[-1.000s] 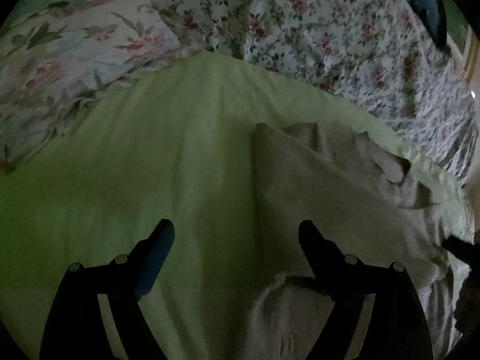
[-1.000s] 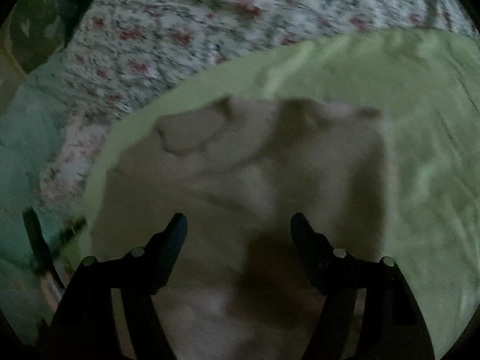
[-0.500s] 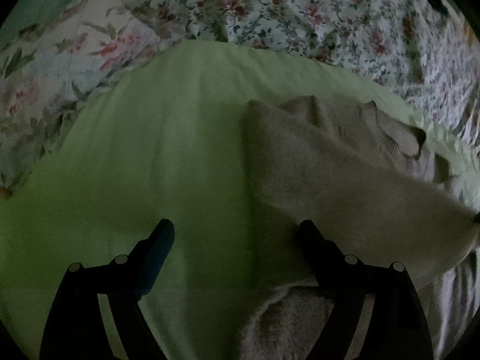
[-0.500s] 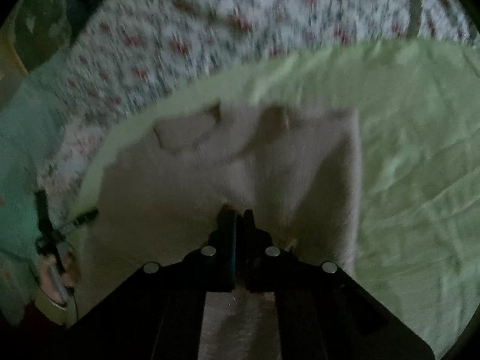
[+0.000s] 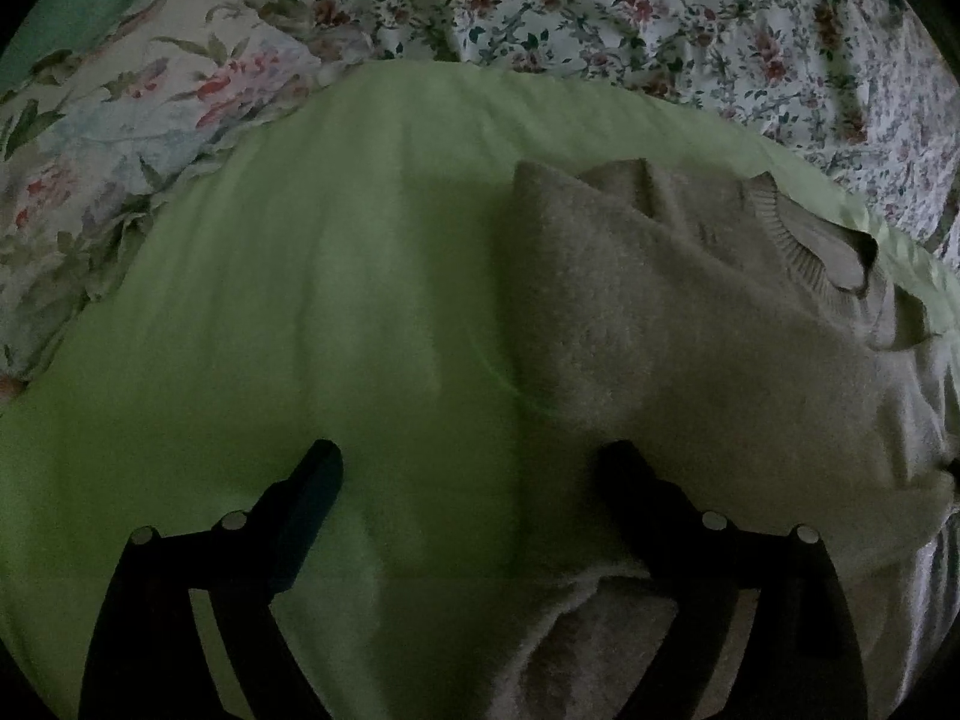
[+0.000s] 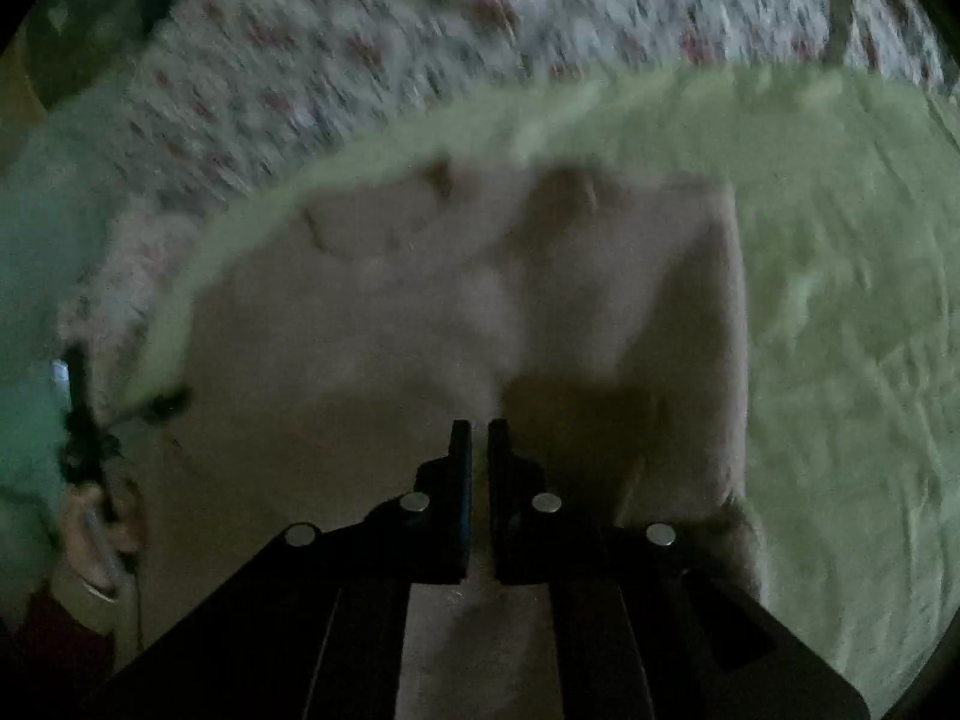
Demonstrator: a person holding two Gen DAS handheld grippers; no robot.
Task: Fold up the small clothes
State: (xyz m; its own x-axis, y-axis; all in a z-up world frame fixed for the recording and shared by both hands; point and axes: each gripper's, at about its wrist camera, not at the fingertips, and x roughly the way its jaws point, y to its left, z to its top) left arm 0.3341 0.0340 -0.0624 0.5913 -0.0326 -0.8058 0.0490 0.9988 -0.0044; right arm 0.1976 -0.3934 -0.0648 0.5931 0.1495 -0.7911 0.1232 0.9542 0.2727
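Presently the beige knitted sweater [image 6: 420, 330] is pinched by the right gripper [image 6: 479, 429]; the left gripper [image 5: 474, 468] is held agape, so the fold could be dragged askew.

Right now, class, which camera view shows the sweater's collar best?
The left wrist view: the collar is sharp, its ribbing visible. The right wrist view shows the collar only as a blurred curve at the sweater's far edge.

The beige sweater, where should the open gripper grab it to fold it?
Probably the near bottom corner of the beige sweater, where a fold lifts off the green sheet. The open left gripper can slide in low from the near side; that raised edge gives its fingers something to pinch.
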